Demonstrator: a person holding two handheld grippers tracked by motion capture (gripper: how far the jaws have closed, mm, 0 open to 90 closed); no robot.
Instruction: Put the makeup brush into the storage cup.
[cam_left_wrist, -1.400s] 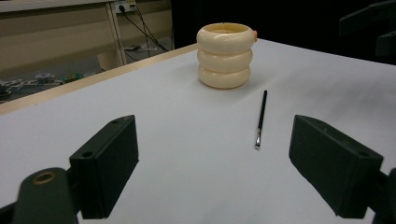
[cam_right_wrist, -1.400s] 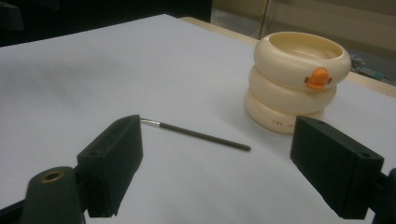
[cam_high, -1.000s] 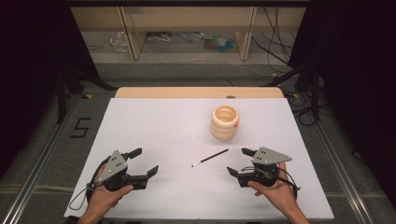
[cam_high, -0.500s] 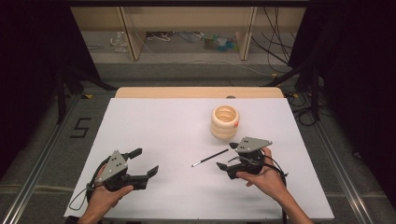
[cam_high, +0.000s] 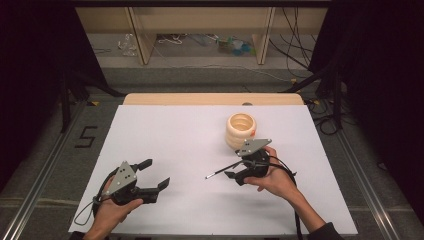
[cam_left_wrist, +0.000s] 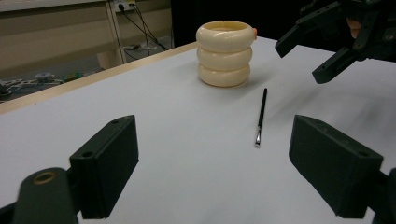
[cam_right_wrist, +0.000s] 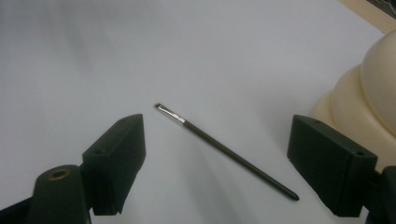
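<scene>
A thin black brush (cam_high: 222, 170) with a silver ferrule lies flat on the white table cover (cam_high: 175, 135), just in front of a cream ribbed holder (cam_high: 240, 131). My right gripper (cam_high: 237, 167) hovers open over the brush's handle end, one jaw on each side. In the right gripper view the brush (cam_right_wrist: 224, 148) runs diagonally between the jaws of that gripper (cam_right_wrist: 224, 165), with the holder (cam_right_wrist: 364, 107) at the right edge. At the near left my left gripper (cam_high: 156, 173) rests open with nothing in it. The left gripper view has the brush (cam_left_wrist: 260, 116), the holder (cam_left_wrist: 224, 53) and the right gripper (cam_left_wrist: 299, 63) ahead.
A wooden table edge (cam_high: 210, 99) runs along the far side of the cover. Beyond it stand shelf legs (cam_high: 142, 40) and loose cables (cam_high: 295, 45) on the floor. Metal rails (cam_high: 45, 165) flank the table.
My right gripper has moved left and away from the front edge, and now straddles the brush. The left gripper, the brush and the holder have stayed put.
</scene>
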